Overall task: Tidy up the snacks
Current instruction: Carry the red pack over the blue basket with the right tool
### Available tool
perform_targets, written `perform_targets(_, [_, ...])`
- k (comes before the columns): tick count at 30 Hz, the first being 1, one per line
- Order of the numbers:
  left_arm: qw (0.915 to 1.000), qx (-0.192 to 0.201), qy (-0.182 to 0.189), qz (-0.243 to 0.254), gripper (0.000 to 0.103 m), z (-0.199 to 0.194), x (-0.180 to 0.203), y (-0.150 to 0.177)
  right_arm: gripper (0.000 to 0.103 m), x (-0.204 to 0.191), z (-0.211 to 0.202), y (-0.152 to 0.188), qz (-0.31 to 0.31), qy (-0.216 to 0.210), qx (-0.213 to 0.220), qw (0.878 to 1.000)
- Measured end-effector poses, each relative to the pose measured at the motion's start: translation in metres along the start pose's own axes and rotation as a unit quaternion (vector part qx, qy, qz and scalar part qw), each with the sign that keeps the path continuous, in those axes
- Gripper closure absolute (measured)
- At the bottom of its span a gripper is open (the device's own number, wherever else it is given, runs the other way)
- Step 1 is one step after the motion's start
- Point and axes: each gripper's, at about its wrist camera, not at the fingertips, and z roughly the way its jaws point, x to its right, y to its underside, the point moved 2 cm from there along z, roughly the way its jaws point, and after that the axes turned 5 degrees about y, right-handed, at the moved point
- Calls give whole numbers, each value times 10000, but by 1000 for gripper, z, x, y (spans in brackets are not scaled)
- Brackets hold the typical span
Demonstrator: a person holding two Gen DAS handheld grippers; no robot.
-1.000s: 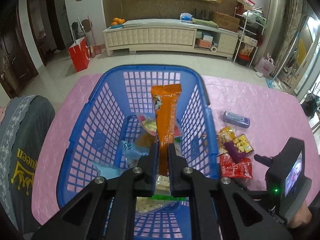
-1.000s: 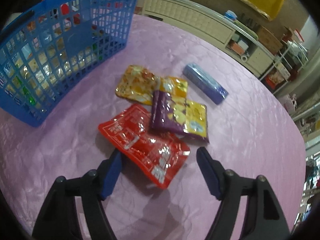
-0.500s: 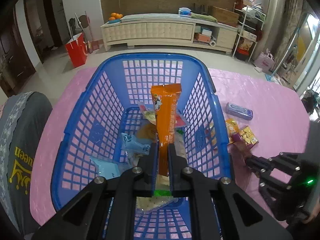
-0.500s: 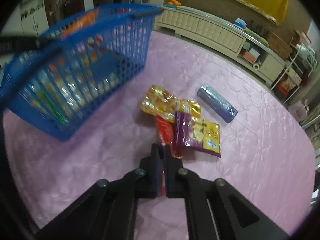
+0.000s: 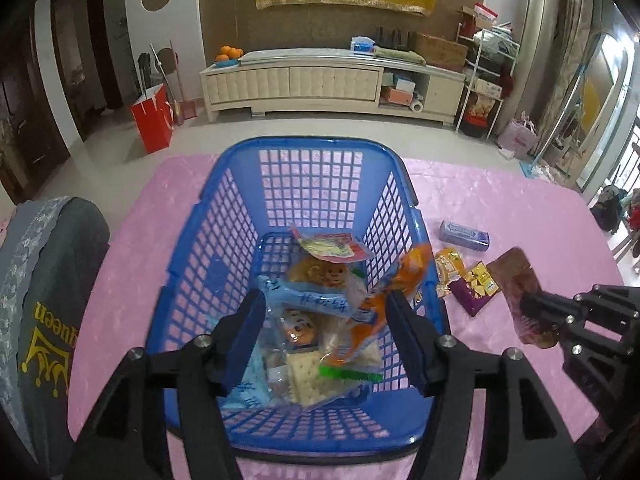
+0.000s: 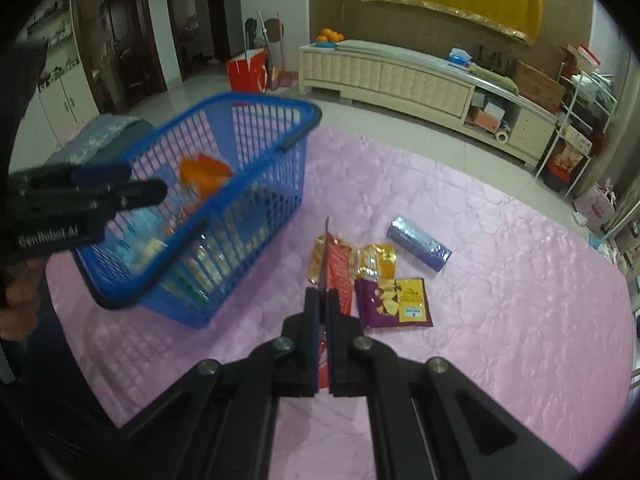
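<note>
Since the earlier frames, the orange packet has left the left gripper and now lies tilted among the snacks inside the blue basket, leaning toward its right wall, while the red packet has come up off the worktop in the right gripper. The left jaws are opening; the orange packet lies just beside the right-hand finger, with no pad pressing on it. The right jaws are pressed together on the lower edge of the red packet, which stands edge-on in the right wrist view and appears as a blurred reddish sheet in the left wrist view. The basket sits on the pink worktop and holds a light blue packet, a cracker pack and several other wrapped snacks. Remaining on the worktop to the right of the basket: a purple and yellow packet, a gold packet partly beneath it, and a blue-grey tube packet lying apart from them. A person's hand holds the left gripper's handle at the left edge of the right wrist view.
</note>
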Motion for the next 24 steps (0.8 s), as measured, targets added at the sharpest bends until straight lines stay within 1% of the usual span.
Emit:
perform_targets(5, [9999, 38, 56, -119, 39, -15, -19, 0, 98, -11, -21, -17, -11, -22, 262, 9997])
perform_targets(7, [9999, 81, -30, -145, 39, -20, -27, 0, 98, -19, -30, -26, -43, -39, 380, 9993])
perform_targets(12, [9994, 152, 50, -315, 39, -34, -46, 4, 98, -43, -41, -44, -258, -121, 584, 9979])
perform_targets(17, [9990, 230, 35, -376, 39, -47, -66, 9, 98, -68, -41, -61, -340, -288, 668, 9968])
perform_targets(24, [9982, 350, -12, -493, 39, -59, -95, 14, 98, -99, -27, -78, -508, -445, 617, 9958])
